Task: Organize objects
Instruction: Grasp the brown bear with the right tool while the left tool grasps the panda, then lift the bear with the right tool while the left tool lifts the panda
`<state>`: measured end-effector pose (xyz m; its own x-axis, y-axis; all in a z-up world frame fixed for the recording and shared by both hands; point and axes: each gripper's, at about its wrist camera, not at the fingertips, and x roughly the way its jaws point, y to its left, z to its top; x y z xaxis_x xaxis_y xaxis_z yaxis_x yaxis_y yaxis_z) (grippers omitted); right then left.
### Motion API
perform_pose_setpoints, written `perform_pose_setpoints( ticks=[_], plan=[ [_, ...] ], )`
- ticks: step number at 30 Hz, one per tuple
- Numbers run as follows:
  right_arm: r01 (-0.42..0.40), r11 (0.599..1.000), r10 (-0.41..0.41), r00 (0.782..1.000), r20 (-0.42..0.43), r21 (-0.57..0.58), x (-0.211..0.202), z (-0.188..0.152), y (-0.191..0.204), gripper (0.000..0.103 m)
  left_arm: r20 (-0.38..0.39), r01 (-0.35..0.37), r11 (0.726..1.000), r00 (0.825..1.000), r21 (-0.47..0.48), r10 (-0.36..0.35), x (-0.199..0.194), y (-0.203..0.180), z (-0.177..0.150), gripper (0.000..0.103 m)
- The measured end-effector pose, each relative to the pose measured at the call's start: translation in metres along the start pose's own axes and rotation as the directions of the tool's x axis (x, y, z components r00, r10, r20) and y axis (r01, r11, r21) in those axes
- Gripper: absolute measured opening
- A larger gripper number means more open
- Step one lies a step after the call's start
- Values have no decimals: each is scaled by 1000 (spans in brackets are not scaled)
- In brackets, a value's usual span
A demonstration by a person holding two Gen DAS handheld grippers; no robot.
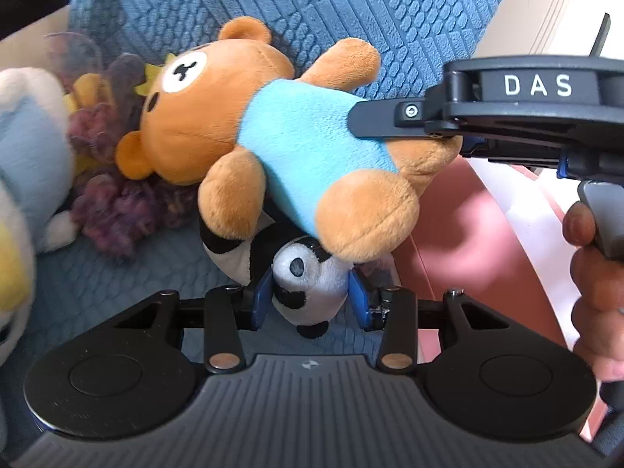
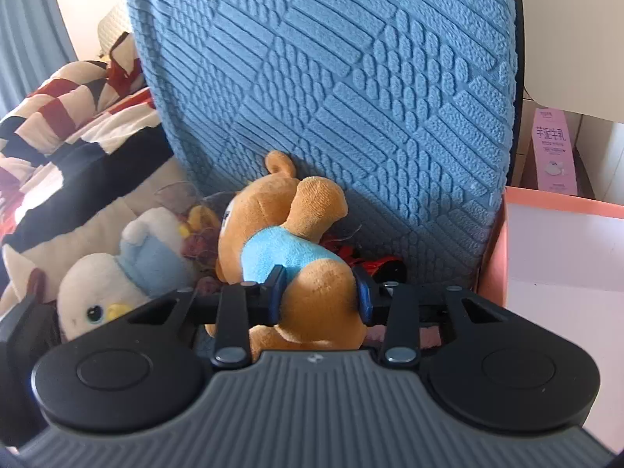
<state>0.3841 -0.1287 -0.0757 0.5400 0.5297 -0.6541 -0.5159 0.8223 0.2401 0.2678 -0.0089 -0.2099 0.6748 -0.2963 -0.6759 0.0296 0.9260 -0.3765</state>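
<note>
A brown plush bear [image 1: 202, 117] in a light blue shirt lies on its side against a blue textured cushion [image 1: 331, 7]. My right gripper [image 2: 319, 296] is shut on the bear's [image 2: 273, 249] hind end, its blue pads pressing into the fur on both sides. In the left wrist view one of its black fingers [image 1: 374, 119] reaches in from the right over the shirt. Under the bear lies a black-and-white panda plush [image 1: 308, 284]. My left gripper [image 1: 310, 300] is shut on the panda's head, blue pads against both cheeks.
A white and pale blue plush [image 2: 117, 273] and a purple woolly toy [image 1: 117, 202] lie to the left. A pink bin [image 2: 495, 257] stands at the right, a striped blanket [image 2: 58, 124] at far left. A person's hand [image 1: 592, 273] holds the right gripper's handle.
</note>
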Motion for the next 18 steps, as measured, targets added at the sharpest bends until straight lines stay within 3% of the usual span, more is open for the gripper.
perform_pose_setpoints(
  ticks=[5,11,18],
  plan=[
    [-4,1000,3,1000,29,24,-12,0,0,36,-14,-40,999,999,35,41,-31,5,1,48],
    [12,999,-13,999,36,30,-20,-5,7,35,3,-85,996,996,10,85,-69,22,-9,48],
    [49,999,-49,999,20,0,-36,-27,28,35,-1,-119,993,993,0,119,-83,34,-11,48]
  ],
)
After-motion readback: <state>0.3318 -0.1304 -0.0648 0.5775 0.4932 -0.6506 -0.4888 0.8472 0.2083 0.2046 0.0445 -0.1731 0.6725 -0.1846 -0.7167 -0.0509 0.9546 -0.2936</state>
